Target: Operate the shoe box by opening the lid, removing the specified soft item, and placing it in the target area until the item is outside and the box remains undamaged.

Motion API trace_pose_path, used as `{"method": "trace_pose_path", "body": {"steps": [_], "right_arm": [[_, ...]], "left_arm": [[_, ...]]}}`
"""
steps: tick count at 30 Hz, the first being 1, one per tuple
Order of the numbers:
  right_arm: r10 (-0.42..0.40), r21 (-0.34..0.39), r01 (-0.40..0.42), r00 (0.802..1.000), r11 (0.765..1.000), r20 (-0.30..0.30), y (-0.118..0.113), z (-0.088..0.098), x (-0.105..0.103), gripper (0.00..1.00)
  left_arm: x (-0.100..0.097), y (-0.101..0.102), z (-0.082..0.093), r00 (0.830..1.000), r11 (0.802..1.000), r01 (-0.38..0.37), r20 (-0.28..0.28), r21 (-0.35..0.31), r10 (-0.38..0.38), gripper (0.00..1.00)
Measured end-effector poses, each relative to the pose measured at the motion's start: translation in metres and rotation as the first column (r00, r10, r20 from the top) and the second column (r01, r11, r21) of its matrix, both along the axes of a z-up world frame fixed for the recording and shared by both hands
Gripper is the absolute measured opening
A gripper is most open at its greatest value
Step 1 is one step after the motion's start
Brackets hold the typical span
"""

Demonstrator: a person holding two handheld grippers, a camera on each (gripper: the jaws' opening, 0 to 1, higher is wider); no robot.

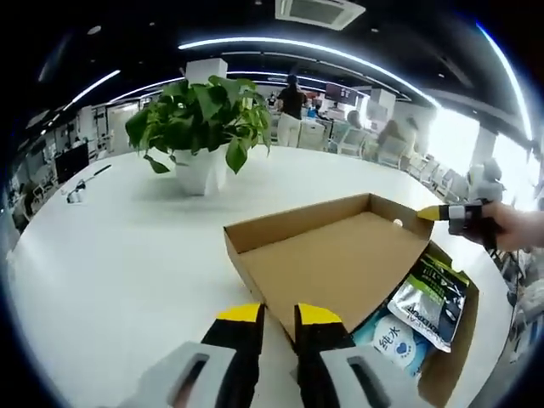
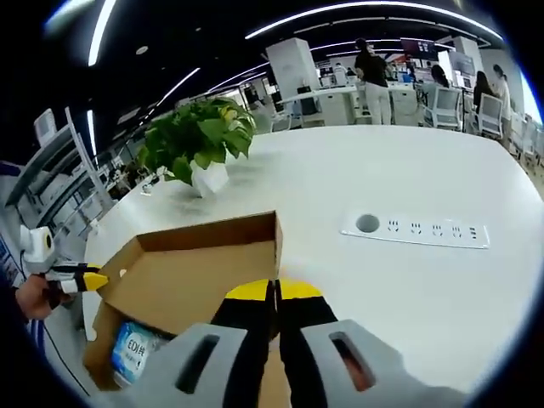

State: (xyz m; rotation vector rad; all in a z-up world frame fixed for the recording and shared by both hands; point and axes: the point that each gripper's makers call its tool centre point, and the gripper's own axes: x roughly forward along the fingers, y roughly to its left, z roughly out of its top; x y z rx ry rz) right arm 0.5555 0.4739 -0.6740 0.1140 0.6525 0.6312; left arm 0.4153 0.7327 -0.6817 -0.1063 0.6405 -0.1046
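Box on white table, lid raised and tilted back; packets lay inside beneath it. We held the lid's edge pinched in our right gripper, fingers closed on it. Left gripper stood just beside the lid's near edge, fingers nearly shut, empty. Plant and socket strip sat well apart. Step judged: opening. Next we needed the lid fully back, then a soft packet lifted out.
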Motion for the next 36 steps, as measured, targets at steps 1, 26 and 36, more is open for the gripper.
{"method": "trace_pose_path", "body": {"steps": [1,26,36], "right_arm": [[0.002,-0.004,-0.002,1.0,1.0,0.001,0.0,-0.001,0.0,0.01],[0.022,-0.025,-0.023,1.0,0.999,-0.019,-0.013,0.001,-0.009,0.07],[0.008,-0.006,-0.008,1.0,1.0,-0.001,-0.032,0.017,-0.027,0.11]], "left_arm": [[0.0,0.0,0.0,1.0,1.0,0.0,-0.001,-0.003,0.0,0.14],[-0.008,-0.002,0.0,1.0,1.0,0.016,0.009,-0.018,-0.016,0.16],[-0.037,0.009,0.014,0.999,0.999,-0.016,0.041,-0.03,0.017,0.21]]}}
